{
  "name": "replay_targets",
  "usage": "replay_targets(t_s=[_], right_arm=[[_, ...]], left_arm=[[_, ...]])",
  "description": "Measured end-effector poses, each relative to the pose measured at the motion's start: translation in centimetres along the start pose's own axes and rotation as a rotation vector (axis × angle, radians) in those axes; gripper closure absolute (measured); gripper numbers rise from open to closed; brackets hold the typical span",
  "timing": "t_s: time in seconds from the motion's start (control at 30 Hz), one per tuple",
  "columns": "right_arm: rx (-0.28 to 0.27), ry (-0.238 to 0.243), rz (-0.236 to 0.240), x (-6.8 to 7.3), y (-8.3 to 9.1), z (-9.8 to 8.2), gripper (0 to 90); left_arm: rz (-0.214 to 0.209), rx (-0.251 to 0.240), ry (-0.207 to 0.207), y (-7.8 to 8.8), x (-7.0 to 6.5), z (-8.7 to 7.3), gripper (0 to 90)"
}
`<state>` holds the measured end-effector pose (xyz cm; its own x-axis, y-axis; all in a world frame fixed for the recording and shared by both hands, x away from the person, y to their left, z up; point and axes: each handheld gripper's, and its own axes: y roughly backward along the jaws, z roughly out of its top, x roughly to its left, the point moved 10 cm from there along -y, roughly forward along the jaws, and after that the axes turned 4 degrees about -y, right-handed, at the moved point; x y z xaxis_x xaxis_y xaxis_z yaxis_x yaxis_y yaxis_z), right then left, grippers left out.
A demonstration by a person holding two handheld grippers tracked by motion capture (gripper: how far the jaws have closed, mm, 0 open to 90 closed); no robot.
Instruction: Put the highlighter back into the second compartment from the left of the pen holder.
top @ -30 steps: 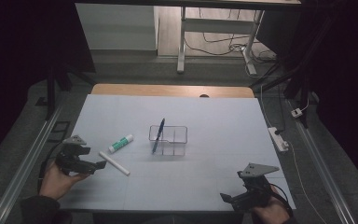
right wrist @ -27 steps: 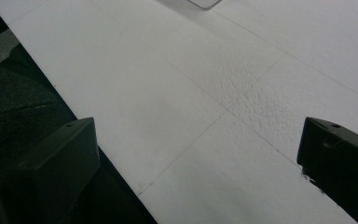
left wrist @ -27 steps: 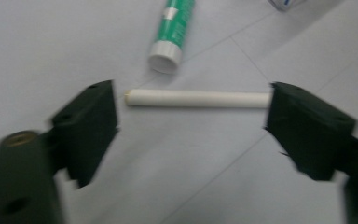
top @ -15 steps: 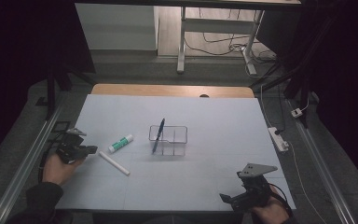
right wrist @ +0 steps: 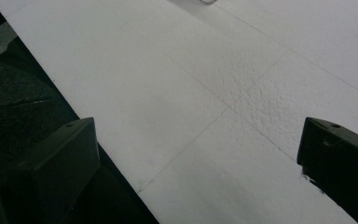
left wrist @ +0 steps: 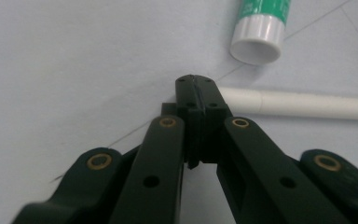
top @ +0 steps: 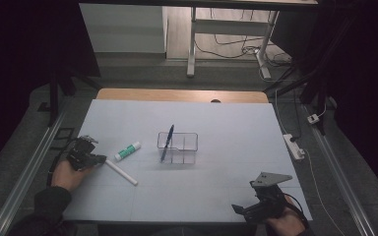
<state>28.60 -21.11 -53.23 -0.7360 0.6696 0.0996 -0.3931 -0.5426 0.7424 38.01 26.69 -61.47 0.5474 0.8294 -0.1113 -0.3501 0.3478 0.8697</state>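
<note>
Left gripper (left wrist: 196, 84) at lower left of the high view, jaws pressed together with nothing between, tips just beside the near end of the white stick (left wrist: 303, 103). To take the stick well: open first, straddle its end, close squarely. Glue stick (top: 127, 151) just beyond, up and to the right; clear holder (top: 178, 147) with blue pen (top: 167, 142) mid-frame. Right gripper (top: 256, 209) at lower right, jaws wide apart over bare table (top: 226, 123). Against the earlier frames: left jaws snapped shut, hand shifted toward the stick; right unmoved.
</note>
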Motion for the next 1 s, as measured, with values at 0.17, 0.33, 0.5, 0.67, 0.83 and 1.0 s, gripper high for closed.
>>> replay_targets(t_s=[0.17, 0.33, 0.5, 0.67, 0.83, 1.0], right_arm=[[0.001, 0.0, 0.0, 0.0, 0.0, 0.0, 0.0], [0.003, -0.001, 0.002, 0.1, 0.0, 0.0, 0.0], [0.004, 0.001, 0.001, 0.1, -0.1, 0.0, 0.0], [0.004, 0.001, 0.002, 0.1, 0.0, 0.0, 0.0], [0.001, 0.009, -0.001, 0.1, -0.1, 0.0, 0.0], [-0.013, 0.01, 0.003, 0.2, 0.0, 0.2, 0.0]], left_arm=[[-0.022, 0.003, -0.015, -0.1, -0.6, 0.0, 88.9], [-0.038, 0.013, -0.045, -0.2, -1.4, 0.1, 88.8], [-0.066, 0.023, -0.071, -0.3, -2.4, 0.2, 88.8], [-0.074, 0.039, -0.089, -0.4, -3.2, 0.3, 88.8], [-0.071, 0.034, -0.097, 0.0, -3.7, 0.4, 88.8], [-0.078, -0.022, -0.091, 1.1, -4.3, 0.8, 84.5]])
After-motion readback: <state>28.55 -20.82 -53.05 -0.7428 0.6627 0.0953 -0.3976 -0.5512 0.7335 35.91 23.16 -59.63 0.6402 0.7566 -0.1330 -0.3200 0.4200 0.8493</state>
